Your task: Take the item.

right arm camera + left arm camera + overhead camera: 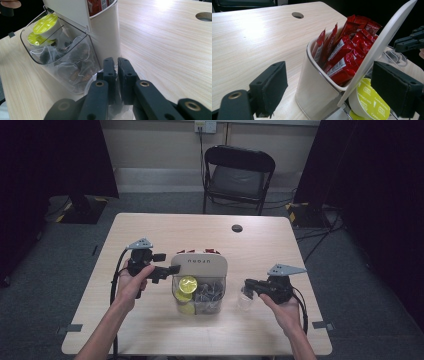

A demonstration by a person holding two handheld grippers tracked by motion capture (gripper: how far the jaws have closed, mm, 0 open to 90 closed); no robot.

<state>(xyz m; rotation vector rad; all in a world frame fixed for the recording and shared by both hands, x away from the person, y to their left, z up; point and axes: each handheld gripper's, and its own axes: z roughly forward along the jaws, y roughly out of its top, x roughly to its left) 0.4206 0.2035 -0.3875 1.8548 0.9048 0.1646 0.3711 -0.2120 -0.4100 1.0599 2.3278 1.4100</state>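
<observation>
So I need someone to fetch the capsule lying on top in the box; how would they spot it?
Start at the white organiser mid-table, with red sachets standing in its rear part. Its clear front bin holds dark mesh bags and, at the person's left, the capsule: round and white with a yellow-green foil lid, resting on a second like it.

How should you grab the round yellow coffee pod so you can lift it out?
Probably pinch the yellow coffee pod across its round rim, coming from above. It lies in the clear bin, open only at the top, and the tilted white lid overhangs it.
</observation>
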